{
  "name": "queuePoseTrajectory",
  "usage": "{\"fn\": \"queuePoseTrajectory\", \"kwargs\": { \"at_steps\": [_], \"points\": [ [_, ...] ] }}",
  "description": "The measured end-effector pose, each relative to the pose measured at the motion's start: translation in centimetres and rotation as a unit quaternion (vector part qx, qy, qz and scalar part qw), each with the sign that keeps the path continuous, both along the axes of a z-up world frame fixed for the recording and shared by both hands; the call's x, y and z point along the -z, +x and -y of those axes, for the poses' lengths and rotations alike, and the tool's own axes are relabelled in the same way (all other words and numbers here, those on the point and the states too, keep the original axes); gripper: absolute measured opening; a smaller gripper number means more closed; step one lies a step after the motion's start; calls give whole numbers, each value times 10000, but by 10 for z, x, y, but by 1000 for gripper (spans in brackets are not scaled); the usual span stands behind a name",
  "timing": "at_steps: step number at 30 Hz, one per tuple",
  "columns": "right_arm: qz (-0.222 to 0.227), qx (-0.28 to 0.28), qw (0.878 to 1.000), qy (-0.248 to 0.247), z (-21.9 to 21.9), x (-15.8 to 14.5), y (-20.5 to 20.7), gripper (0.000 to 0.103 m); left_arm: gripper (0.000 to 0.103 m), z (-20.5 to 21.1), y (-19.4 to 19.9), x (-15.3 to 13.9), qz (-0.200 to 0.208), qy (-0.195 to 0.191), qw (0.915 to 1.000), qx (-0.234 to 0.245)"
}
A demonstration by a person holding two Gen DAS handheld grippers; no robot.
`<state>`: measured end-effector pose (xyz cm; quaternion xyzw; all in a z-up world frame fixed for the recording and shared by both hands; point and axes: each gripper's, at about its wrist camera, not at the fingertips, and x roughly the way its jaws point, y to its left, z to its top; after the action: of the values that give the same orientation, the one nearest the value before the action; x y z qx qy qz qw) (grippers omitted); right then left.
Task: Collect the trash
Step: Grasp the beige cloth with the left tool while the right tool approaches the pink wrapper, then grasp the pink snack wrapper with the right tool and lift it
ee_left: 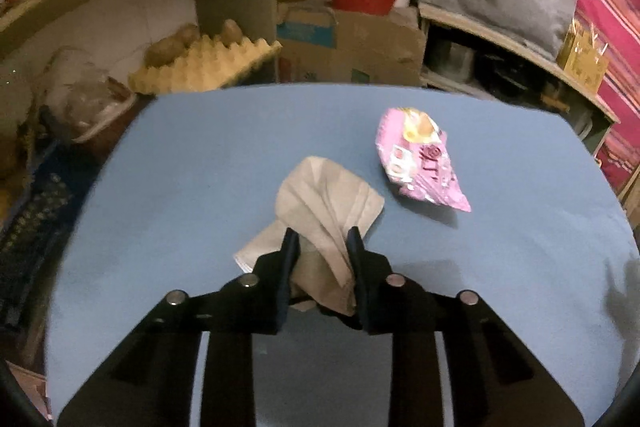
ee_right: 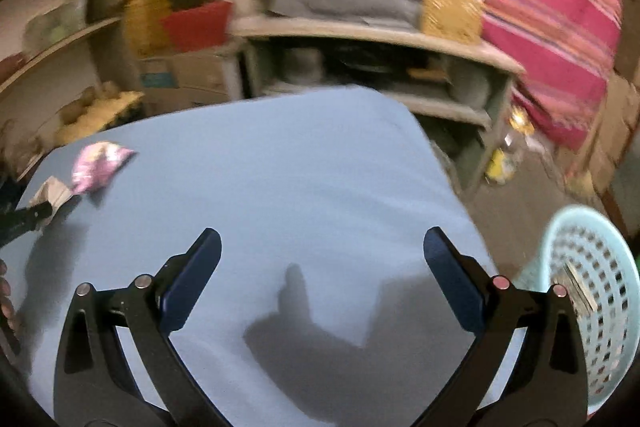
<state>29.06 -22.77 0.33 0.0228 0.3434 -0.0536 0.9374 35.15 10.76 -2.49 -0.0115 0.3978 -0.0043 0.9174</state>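
Napkin (ee_left: pixel 328 211) pinched between the closed-in fingers of the left hand-held gripper (ee_left: pixel 322 239), pink wrapper (ee_left: pixel 424 163) beyond-right; right hand-held gripper (ee_right: pixel 322 239) wide open, empty.

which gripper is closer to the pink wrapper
Left. The left gripper is shut on the napkin right beside the pink wrapper. The right gripper is open over bare table, well across from it, near the basket.

The napkin (ee_left: pixel 328 203) lies on the table (ee_left: pixel 180 167), the wrapper (ee_left: pixel 420 163) just right of it.
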Motion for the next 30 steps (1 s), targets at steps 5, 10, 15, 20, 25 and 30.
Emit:
{"fn": "queuePoseTrajectory", "kwargs": {
  "at_steps": [5, 10, 15, 20, 25, 30],
  "points": [
    [91, -540, 9984, 139, -67, -12, 29, 99, 26, -41, -14, -26, 345, 16, 9991, -233],
    [6, -829, 9964, 178, -132, -20, 81, 99, 26, -85, -14, -32, 411, 3, 9965, -728],
    [-262, -976, 9948, 141, -186, -7, 129, 99, 26, -106, -16, -40, 506, -65, 9949, -871],
    [-587, -1021, 9930, 127, -212, 10, 157, 98, 26, -121, -18, -44, 549, -310, 9944, -843],
    [-933, -1167, 9886, 204, -228, 29, 178, 90, 26, -126, -18, -45, 545, -545, 9934, -844],
    [-1325, -1290, 9823, 285, -241, 56, 184, 63, 26, -123, -17, -50, 670, -620, 9927, -784]
  ]
}}
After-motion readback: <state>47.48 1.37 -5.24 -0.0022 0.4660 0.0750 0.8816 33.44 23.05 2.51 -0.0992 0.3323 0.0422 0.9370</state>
